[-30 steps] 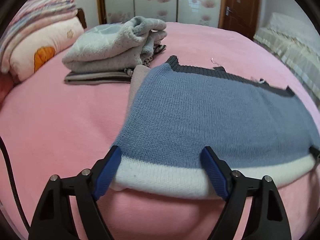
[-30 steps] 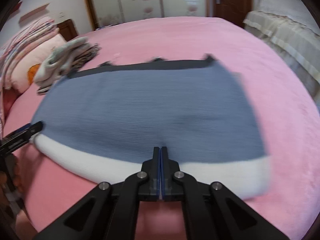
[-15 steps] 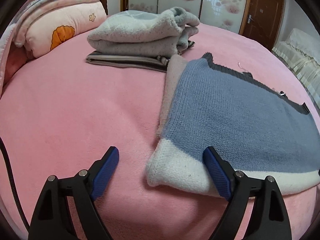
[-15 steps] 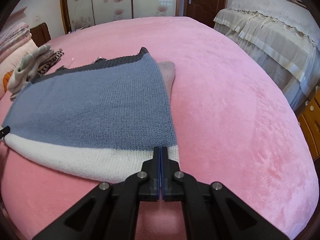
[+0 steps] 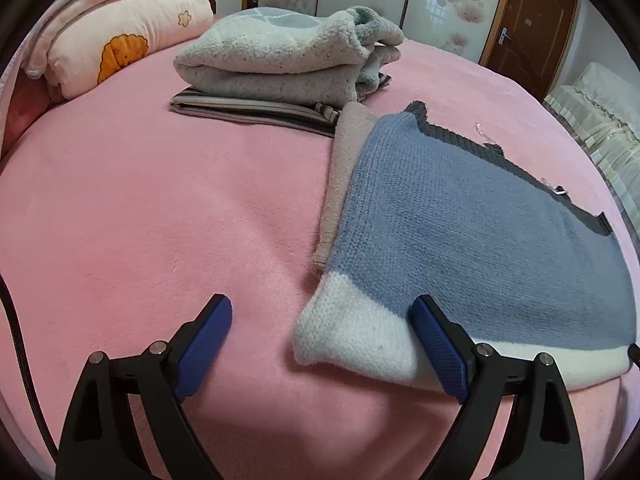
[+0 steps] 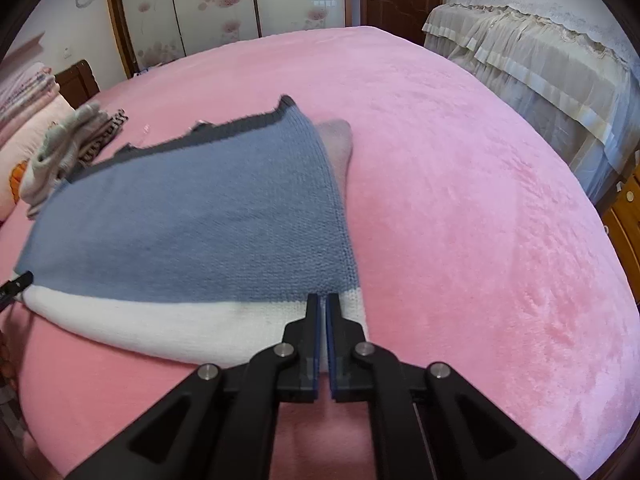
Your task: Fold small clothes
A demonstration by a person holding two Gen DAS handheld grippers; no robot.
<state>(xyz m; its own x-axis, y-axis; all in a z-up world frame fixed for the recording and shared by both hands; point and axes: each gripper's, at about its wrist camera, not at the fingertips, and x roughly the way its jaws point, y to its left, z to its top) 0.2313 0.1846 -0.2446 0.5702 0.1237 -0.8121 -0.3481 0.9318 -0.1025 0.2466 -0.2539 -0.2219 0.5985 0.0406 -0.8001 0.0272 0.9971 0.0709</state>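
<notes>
Bed point(image 5: 140, 220): pink plush cover, fills both views.
Sweater point(image 5: 460, 232): blue knit body, white ribbed hem at near edge, dark grey trim along far edge; lies flat on bed, folded, pinkish-grey layer showing under side edges.
Pile point(image 5: 280, 64): folded grey fleece over striped piece, just beyond sweater's far corner.
Left gripper point(image 5: 320, 340): jaws spread wide, just been opening; white hem corner lies between them, unpinched.
Right gripper point(image 6: 323, 300): jaws nearly together, thin gap, at other hem corner; grip on knit cannot be told.
</notes>
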